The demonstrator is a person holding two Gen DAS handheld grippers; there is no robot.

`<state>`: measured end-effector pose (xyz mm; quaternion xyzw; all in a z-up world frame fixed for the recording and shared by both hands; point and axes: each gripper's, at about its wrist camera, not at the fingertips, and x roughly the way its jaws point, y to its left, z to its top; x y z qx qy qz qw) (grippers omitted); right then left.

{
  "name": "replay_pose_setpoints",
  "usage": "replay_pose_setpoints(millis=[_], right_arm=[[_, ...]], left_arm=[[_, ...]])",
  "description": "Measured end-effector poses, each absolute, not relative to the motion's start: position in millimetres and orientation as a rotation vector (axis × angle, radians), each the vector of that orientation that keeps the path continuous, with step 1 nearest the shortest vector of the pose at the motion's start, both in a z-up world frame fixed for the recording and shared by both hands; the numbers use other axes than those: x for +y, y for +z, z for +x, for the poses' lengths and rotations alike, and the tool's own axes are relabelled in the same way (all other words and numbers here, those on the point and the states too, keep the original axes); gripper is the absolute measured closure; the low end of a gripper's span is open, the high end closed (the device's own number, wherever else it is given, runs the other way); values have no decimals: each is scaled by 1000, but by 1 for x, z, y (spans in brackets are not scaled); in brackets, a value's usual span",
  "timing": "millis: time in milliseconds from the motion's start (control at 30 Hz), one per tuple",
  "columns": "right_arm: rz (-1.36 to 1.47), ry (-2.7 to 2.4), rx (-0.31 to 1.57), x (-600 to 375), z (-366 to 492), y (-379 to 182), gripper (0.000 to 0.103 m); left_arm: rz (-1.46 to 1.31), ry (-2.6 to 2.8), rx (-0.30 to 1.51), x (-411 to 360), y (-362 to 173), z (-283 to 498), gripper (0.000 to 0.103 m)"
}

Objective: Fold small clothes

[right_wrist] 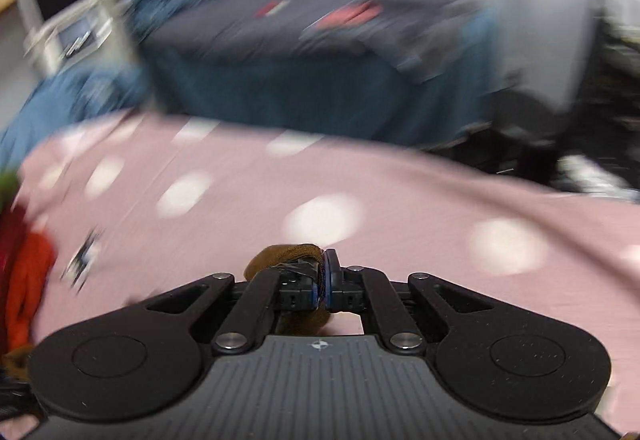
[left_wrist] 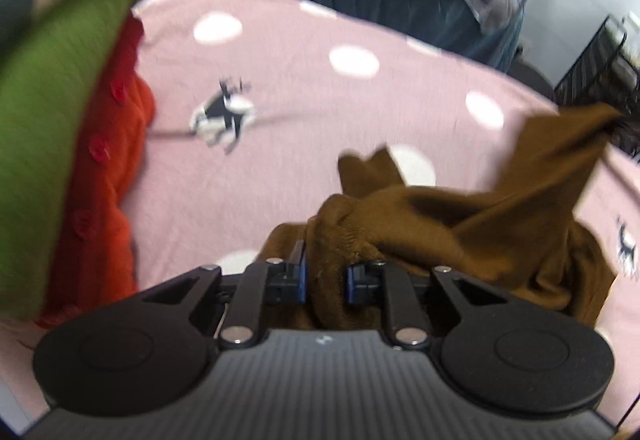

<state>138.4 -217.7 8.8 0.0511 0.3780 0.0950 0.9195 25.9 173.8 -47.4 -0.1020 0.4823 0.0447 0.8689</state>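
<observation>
Both grippers clamp the brown garment: left gripper on a thick bunch, right gripper on an edge, cloth stretching rightward between them

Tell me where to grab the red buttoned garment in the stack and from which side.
Grip the red cardigan's exposed folded edge by the button row, coming in low from the right across the pink spotted sheet: the green garment covers its top, so only that side shows.

Both grippers' jaws clamped tight.
</observation>
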Motion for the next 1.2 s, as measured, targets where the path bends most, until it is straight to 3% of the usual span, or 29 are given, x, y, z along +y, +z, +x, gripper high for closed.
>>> replay_pose_setpoints(millis=[200, 400, 433, 500, 533, 567, 600, 633, 667, 767, 900, 967, 1033, 1200], right_arm=[[258, -32, 666, -336, 82, 55, 99], [294, -62, 614, -341, 55, 61, 99], [336, -65, 601, -344, 64, 60, 99], [402, -83, 543, -353, 86, 60, 97], [412, -105, 515, -358, 97, 61, 87], [406, -131, 516, -359, 108, 60, 61], [384, -144, 546, -359, 115, 60, 44], [359, -144, 596, -357, 116, 61, 12], [343, -124, 625, -352, 111, 59, 1], [264, 24, 628, -333, 72, 42, 0], [181, 111, 827, -313, 31, -9, 2], [210, 119, 939, -311, 20, -36, 25], [198, 94, 1009, -310, 15, -52, 38], [187, 72, 1038, -311, 22, -69, 38]], left_arm=[[-200, 55, 854, 167, 13, 42, 85], [-87, -37, 798, 112, 32, 112, 83], [-82, -36, 793, 104, 31, 130, 78], [-32, 12, 810, 90, 25, 155, 48], [-20, 44, 832, 87, 22, 166, 24], [-22, 72, 854, 85, 21, 170, 7], [-32, 84, 867, 85, 21, 169, 2], [-43, 72, 866, 85, 20, 161, 0], [-50, 51, 865, 86, 19, 150, 0], [-46, -12, 947, 89, -4, 109, 0], [-62, -53, 1108, 94, -56, 49, 0], [-88, -52, 1193, 93, -82, 28, 2], [-122, -52, 1235, 92, -101, 13, 3], [-158, -64, 1247, 86, -119, 7, 3]])
